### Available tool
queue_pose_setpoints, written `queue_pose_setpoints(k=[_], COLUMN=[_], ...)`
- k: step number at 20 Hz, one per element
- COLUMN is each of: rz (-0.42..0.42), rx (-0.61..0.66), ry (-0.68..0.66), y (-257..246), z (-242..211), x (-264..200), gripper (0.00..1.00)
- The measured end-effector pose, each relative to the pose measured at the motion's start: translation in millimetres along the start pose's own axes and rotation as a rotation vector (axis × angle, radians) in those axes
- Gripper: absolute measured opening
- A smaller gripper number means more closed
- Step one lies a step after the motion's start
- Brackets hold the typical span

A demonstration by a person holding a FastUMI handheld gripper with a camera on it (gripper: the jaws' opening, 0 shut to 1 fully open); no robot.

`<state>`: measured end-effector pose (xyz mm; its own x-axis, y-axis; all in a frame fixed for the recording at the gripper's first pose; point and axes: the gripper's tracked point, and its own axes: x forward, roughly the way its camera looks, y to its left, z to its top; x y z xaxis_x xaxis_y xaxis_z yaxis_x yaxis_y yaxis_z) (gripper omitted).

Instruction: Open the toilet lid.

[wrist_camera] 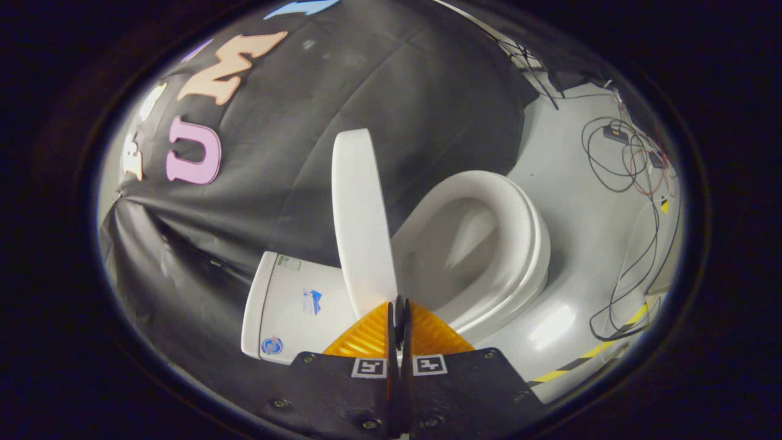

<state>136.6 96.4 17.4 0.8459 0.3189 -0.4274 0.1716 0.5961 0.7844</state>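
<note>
Ribbed orange fingers [400,324] pressed together, empty, before the raised smooth white lid [361,220] and oval seat [519,226].

Rides on the tool [400,308], looking forward along its two orange fingers [366,336], pressed together. Tilted sideways, close above the toilet [489,244], facing its raised lid [360,220] and tank [287,305]. Takes in grey floor [580,201] beyond.

tool [399,315] fingers together | toilet lid [360,220] raised, just ahead
</note>
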Motion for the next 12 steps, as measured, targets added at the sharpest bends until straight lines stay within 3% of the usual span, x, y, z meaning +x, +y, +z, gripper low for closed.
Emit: queue_pose_setpoints(k=[12], rz=[0.018], rx=[-0.154], ry=[-0.019], y=[39], z=[-5], x=[-9], gripper=[0.02])
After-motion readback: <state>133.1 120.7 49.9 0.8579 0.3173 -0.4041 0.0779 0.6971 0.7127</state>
